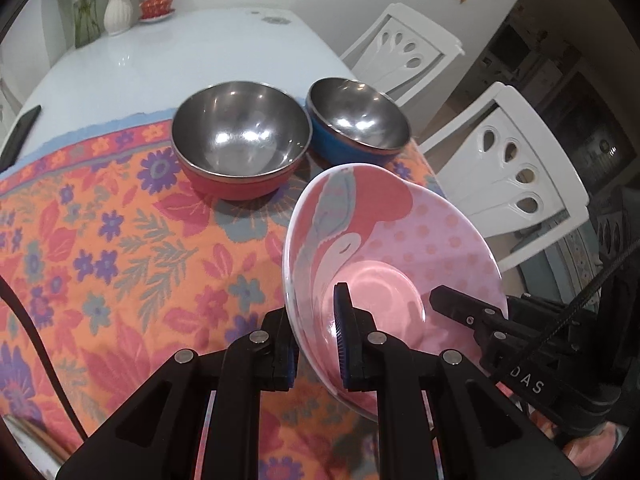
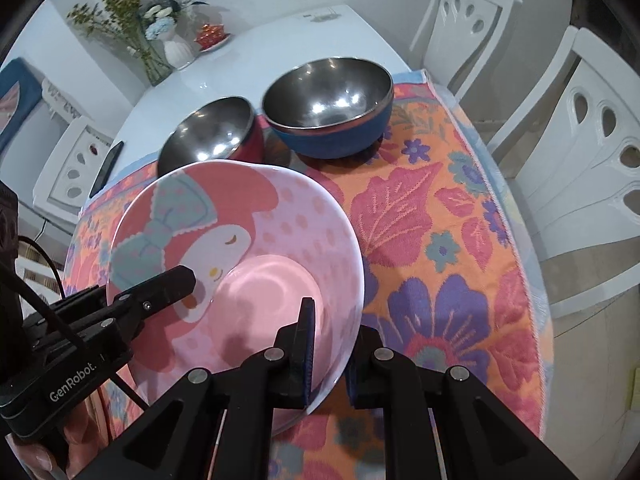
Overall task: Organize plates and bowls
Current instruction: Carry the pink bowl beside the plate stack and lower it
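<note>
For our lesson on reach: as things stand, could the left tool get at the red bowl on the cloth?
Probably not yet. The left tool is shut on the rim of the pink plate, which the right tool also grips. The cloth between it and the red bowl looks free, but the plate must be released first.

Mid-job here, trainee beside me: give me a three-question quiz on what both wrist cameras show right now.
1. True or false: both tongs grip the pink plate at its rim.
2. Multiple choice: the red bowl and the blue bowl are A) stacked, B) side by side on the floral cloth, C) upside down.
3. Fill in: the plate is held ____ rather than lying flat on the cloth.

Key
1. True. The left tongs pinch one edge and the right tongs the opposite edge, one finger inside and one outside the rim.
2. B. Both stand upright; whether they touch is unclear.
3. Tilted, lifted off the cloth.
</note>
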The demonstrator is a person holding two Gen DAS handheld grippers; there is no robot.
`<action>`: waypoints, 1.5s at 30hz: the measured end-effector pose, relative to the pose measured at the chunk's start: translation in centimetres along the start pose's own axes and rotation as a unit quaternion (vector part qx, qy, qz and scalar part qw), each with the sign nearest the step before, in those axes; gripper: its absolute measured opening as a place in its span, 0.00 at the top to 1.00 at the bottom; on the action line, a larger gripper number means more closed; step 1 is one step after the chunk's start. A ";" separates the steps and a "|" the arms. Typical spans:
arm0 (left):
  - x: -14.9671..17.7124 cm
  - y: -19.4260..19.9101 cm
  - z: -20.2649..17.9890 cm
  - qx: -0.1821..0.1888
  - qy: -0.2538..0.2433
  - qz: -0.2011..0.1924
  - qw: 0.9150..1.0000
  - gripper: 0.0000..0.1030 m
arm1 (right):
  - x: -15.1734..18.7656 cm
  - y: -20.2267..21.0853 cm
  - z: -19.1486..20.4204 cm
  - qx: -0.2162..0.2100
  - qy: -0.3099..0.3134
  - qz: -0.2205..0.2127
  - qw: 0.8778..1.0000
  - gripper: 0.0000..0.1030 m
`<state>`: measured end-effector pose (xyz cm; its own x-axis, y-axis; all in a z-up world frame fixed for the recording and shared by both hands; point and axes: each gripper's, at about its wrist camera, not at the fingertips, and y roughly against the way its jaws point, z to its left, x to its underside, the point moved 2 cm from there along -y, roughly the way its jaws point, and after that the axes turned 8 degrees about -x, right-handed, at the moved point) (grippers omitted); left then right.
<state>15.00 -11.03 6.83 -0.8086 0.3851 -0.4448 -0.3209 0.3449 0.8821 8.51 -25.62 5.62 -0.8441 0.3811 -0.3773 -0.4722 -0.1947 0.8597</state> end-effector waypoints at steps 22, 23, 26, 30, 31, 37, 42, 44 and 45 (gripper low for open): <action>10.6 2.5 0.4 0.006 -0.002 0.053 0.999 0.88 | 10.1 1.7 2.5 0.008 0.053 0.078 0.996 0.88; 10.7 2.4 0.5 0.004 -0.003 0.054 0.999 0.88 | 10.2 1.6 2.5 0.008 0.054 0.079 0.995 0.88; 10.9 2.2 0.6 0.004 -0.002 0.059 0.998 0.88 | 10.4 1.3 2.7 0.008 0.057 0.083 0.995 0.88; 11.1 1.9 0.7 0.003 -0.002 0.065 0.998 0.88 | 10.5 1.0 2.7 0.006 0.052 0.087 0.995 0.88; 11.2 1.9 0.7 0.003 -0.002 0.066 0.998 0.88 | 10.6 1.0 2.7 0.005 0.051 0.088 0.995 0.88; 11.5 1.7 0.7 0.005 -0.002 0.075 0.997 0.88 | 10.7 1.1 2.6 0.003 0.047 0.093 0.995 0.88; 11.9 1.7 0.8 0.005 -0.004 0.082 0.997 0.88 | 11.1 1.2 2.6 -0.002 0.043 0.100 0.994 0.88; 12.2 1.7 0.9 0.003 -0.006 0.086 0.996 0.88 | 11.3 1.3 2.7 -0.003 0.043 0.103 0.994 0.88; 12.3 1.7 0.9 0.004 -0.006 0.087 0.996 0.88 | 11.4 1.4 2.7 -0.004 0.043 0.104 0.994 0.88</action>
<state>4.90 -4.93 2.75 -0.8461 0.4490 -0.2872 -0.1727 0.2788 0.9447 -1.12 -19.12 3.47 -0.9424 0.2523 -0.2197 -0.2864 -0.2692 0.9195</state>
